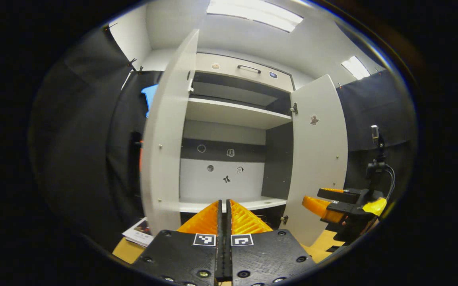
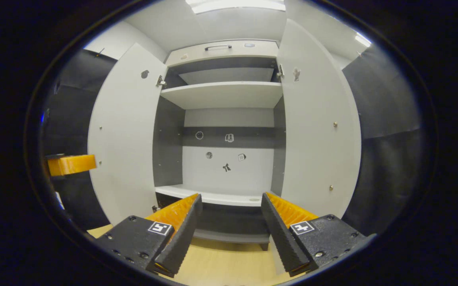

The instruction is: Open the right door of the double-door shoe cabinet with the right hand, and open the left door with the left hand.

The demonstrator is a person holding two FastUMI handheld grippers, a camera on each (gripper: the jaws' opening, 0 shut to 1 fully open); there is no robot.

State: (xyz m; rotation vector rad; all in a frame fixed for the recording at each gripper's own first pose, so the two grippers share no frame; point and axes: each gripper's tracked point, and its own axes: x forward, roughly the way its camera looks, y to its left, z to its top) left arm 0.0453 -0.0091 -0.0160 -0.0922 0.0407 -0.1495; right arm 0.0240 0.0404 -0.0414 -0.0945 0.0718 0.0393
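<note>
Shoe cabinet: stood straight ahead in both views, its shelves bare and small stickers on the back panel.
Right door: was swung wide, its inner face toward the camera in the right gripper view, hinge at the upper corner.
Left door: was also swung out, seen nearly edge-on in the left gripper view.
Left gripper: its fingers were pressed together with nothing between them, drawn back from the lower shelf.
Right gripper: its fingers were spread apart and empty, clear of both doors; it also appeared at the right of the left gripper view.
Step in hand: by my reading both doors were open, so the task looked finished or nearly so.
Doing it well: withdraw both tools straight back, keeping them off the door edges so neither panel swings shut.
</note>
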